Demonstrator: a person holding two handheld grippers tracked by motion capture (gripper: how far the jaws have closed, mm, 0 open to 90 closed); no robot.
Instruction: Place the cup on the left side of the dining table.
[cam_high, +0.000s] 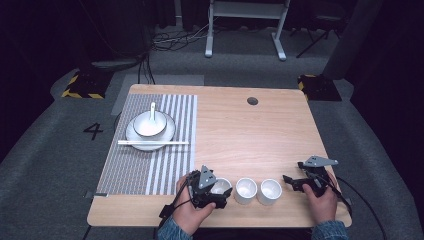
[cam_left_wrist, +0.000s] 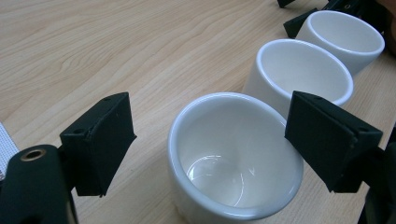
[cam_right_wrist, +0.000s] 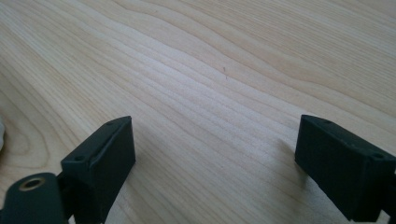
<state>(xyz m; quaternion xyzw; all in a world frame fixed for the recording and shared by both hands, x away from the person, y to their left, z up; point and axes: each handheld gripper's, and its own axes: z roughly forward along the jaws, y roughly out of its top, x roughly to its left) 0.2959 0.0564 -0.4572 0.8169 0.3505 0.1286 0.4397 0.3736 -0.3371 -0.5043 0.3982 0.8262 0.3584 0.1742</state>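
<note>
Three empty white cups stand in a row near the table's front edge: a left cup (cam_high: 223, 185), a middle cup (cam_high: 246, 190) and a right cup (cam_high: 270, 191). My left gripper (cam_high: 216, 191) is open, with one jaw on each side of the left cup (cam_left_wrist: 233, 158). A gap shows between its left jaw and the cup wall. Beyond it in the left gripper view are the middle cup (cam_left_wrist: 303, 70) and the right cup (cam_left_wrist: 345, 37). My right gripper (cam_high: 293, 171) stands open just right of the right cup. It is over bare wood, and nothing lies between the jaws of the right gripper (cam_right_wrist: 215, 163).
A grey striped placemat (cam_high: 165, 170) covers the table's left side. On it a white plate (cam_high: 134, 135) holds a bowl (cam_high: 148, 125) with a spoon (cam_high: 152, 111), and chopsticks (cam_high: 153, 143) lie across the plate's near rim. A round cable hole (cam_high: 252, 101) sits at the back of the wooden table (cam_high: 250, 135).
</note>
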